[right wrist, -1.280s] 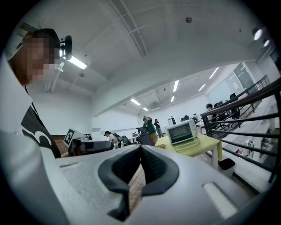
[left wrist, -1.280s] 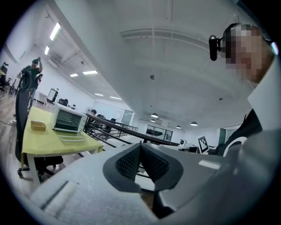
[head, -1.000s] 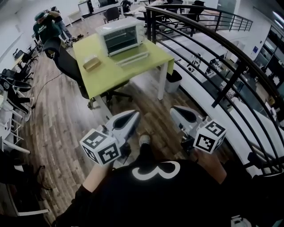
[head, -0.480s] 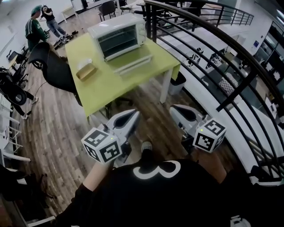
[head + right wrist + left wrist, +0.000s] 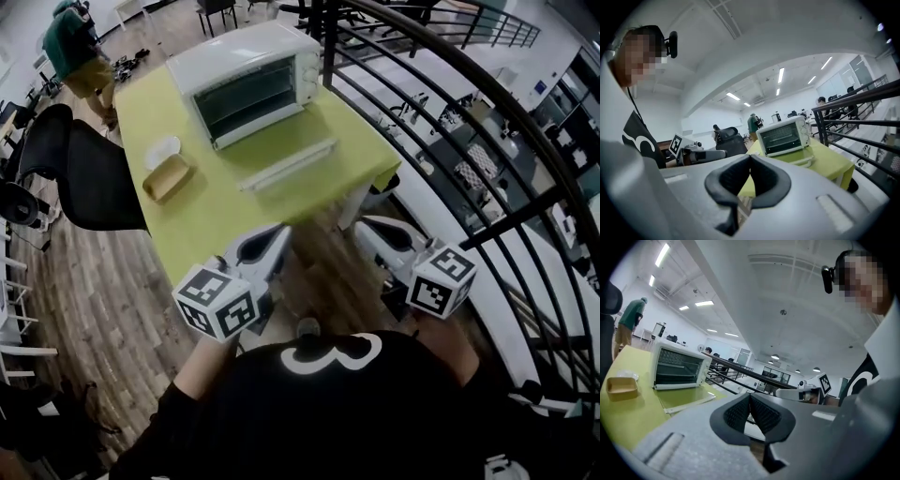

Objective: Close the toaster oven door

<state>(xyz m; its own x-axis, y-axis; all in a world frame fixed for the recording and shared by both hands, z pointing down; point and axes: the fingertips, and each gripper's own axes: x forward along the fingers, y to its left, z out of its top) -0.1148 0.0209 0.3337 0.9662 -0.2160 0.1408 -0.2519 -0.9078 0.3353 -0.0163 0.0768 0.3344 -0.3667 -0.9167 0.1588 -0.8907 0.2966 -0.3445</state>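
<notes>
While its door (image 5: 281, 155) lies folded down flat on the green table (image 5: 216, 211), the toaster oven (image 5: 248, 75) stands at the table's far end. A tan box (image 5: 169, 178) and a white bowl (image 5: 161, 150) sit to its left. The left gripper (image 5: 278, 231) and right gripper (image 5: 364, 230) hover by the near edge, jaws pressed together on nothing.

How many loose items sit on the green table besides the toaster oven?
2: a brown box near the table's left edge, and a white dish just behind it. More may hide behind the toaster oven.
</notes>
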